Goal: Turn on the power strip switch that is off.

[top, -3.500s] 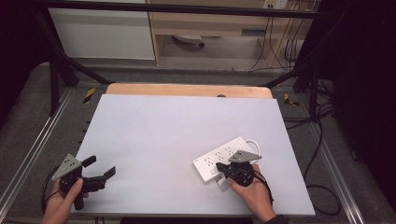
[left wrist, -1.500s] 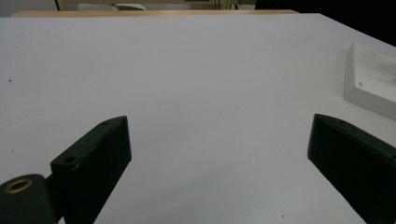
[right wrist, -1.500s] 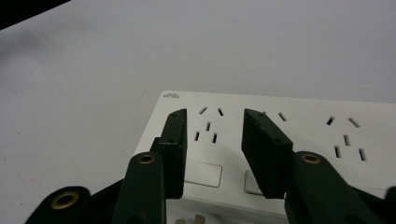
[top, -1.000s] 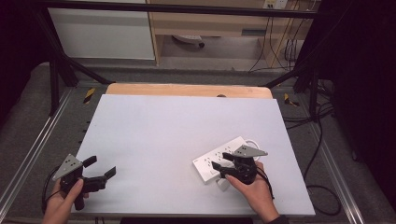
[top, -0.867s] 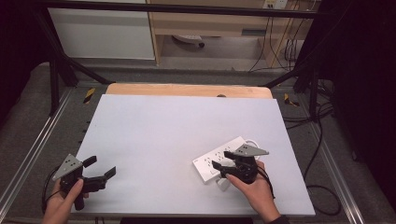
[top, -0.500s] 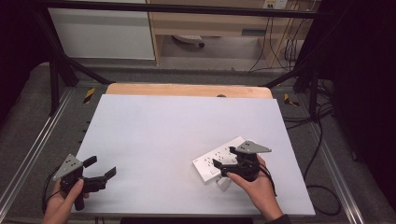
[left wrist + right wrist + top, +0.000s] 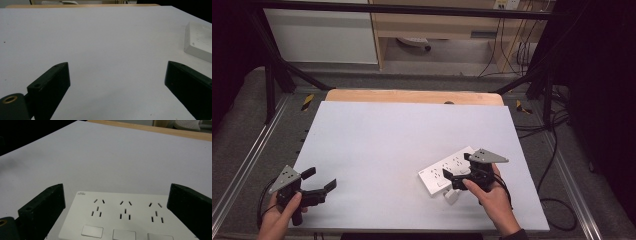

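A white power strip [image 7: 443, 171] with three socket groups and three switches lies flat on the white table top [image 7: 402, 135], near its right front. My right gripper [image 7: 457, 166] hovers over the strip's near-right end. Its jaws have just been opening. They stand wide apart, with the strip [image 7: 125, 220] lying below and between them, untouched by the pads. My left gripper [image 7: 319, 178] rests at the front left corner, open, with only bare table between its jaws [image 7: 117, 85]. The strip's end [image 7: 198, 41] shows far off at the right edge of the left gripper view.
A small white piece [image 7: 451, 195] sits against the strip's near side. A wooden board edge [image 7: 412, 96] runs along the table's far side. Metal rails [image 7: 242, 165] flank the table, and cables [image 7: 557, 150] hang at the right.
The right gripper's jaws have spread and it has shifted slightly up and to the right over the strip. The left gripper has stayed put.
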`<state>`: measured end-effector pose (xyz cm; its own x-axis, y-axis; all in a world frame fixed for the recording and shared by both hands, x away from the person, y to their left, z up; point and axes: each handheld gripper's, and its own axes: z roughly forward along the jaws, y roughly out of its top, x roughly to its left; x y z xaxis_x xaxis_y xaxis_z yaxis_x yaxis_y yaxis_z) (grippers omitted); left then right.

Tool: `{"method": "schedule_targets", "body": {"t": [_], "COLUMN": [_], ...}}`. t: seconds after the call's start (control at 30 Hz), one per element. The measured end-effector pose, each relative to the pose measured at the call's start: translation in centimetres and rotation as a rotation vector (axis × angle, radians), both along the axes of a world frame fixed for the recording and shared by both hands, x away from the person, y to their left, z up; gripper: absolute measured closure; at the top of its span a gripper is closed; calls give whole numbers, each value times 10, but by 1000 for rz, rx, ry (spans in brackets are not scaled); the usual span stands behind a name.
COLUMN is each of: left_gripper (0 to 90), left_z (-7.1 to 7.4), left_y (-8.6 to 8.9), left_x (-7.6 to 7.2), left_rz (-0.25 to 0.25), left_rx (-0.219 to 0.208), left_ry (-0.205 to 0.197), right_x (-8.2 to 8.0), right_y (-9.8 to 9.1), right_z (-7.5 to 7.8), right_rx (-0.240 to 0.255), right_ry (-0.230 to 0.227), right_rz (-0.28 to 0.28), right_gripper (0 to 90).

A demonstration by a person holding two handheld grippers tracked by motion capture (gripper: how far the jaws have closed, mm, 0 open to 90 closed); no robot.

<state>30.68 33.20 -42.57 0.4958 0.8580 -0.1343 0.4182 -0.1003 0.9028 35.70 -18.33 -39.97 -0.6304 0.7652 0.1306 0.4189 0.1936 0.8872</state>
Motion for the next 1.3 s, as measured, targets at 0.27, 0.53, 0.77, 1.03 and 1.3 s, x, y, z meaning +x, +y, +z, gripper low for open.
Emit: {"method": "schedule_targets", "body": {"t": [0.27, 0.53, 0.77, 1.03, 1.3], "left_gripper": [62, 62, 61, 61, 61], "left_z": [0, 0, 0, 0, 0], "left_y": [0, 0, 0, 0, 0], "left_x": [0, 0, 0, 0, -1], "left_rz": [-1, 1, 3, 4, 4], "left_rx": [1, 2, 1, 3, 3], "left_ry": [0, 0, 3, 3, 3], "right_x": [-1, -5, -10, -16, -23], "right_y": [-16, -33, -48, -69, -88], "right_z": [7, 11, 14, 15, 12], "right_rx": [27, 37, 52, 73, 92], "right_ry": [-41, -67, -78, -88, -82], "right_rz": [-28, -53, -85, -117, -138], "right_gripper": [25, 24, 16, 16, 16]}}
